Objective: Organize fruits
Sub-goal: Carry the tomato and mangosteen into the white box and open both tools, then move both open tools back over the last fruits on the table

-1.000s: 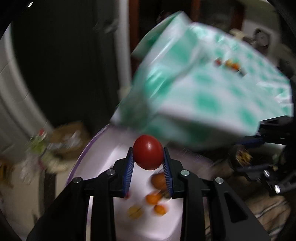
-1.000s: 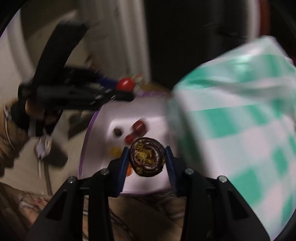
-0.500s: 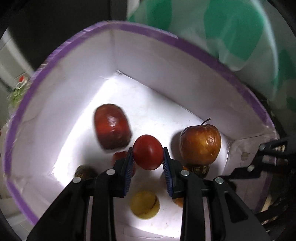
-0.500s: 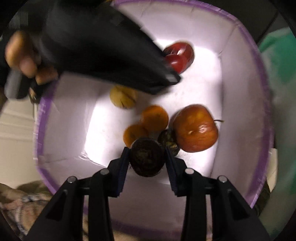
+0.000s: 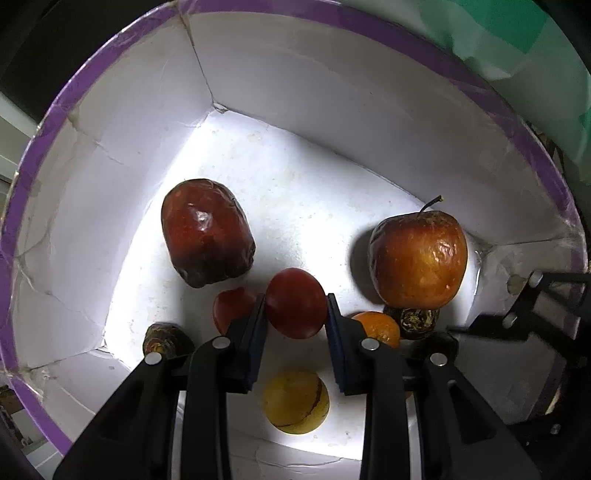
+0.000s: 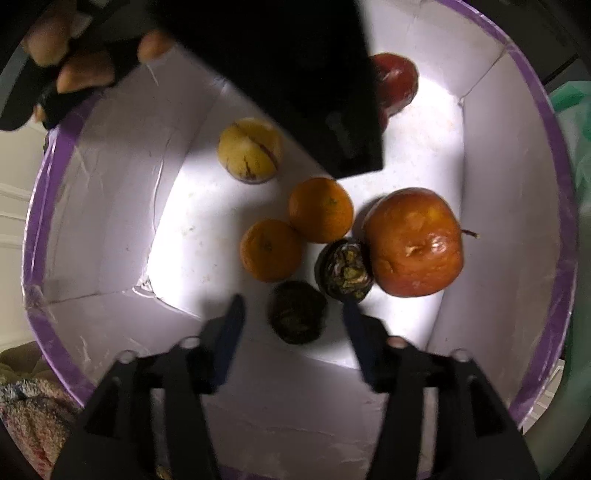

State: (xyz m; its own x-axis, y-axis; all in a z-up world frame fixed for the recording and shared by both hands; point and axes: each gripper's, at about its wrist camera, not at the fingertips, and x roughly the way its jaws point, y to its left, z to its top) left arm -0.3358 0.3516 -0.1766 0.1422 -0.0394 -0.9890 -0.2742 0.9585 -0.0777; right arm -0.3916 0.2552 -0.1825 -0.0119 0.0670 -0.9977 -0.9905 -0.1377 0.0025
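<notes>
The box (image 5: 110, 206) at left of the frame looks like matt white cardboard, creased; the wrinkled apple (image 5: 417, 258) is glossy; the orange (image 6: 320, 209) is finely pitted.

Both wrist cameras look steeply down, from close range, into the white purple-rimmed box (image 5: 258, 22). The left view faces its far corner; the right view enters from another side. They share the box floor, the stemmed apple (image 5: 417, 258) (image 6: 413, 242) and the yellow fruit (image 5: 295, 402) (image 6: 249, 149).
</notes>
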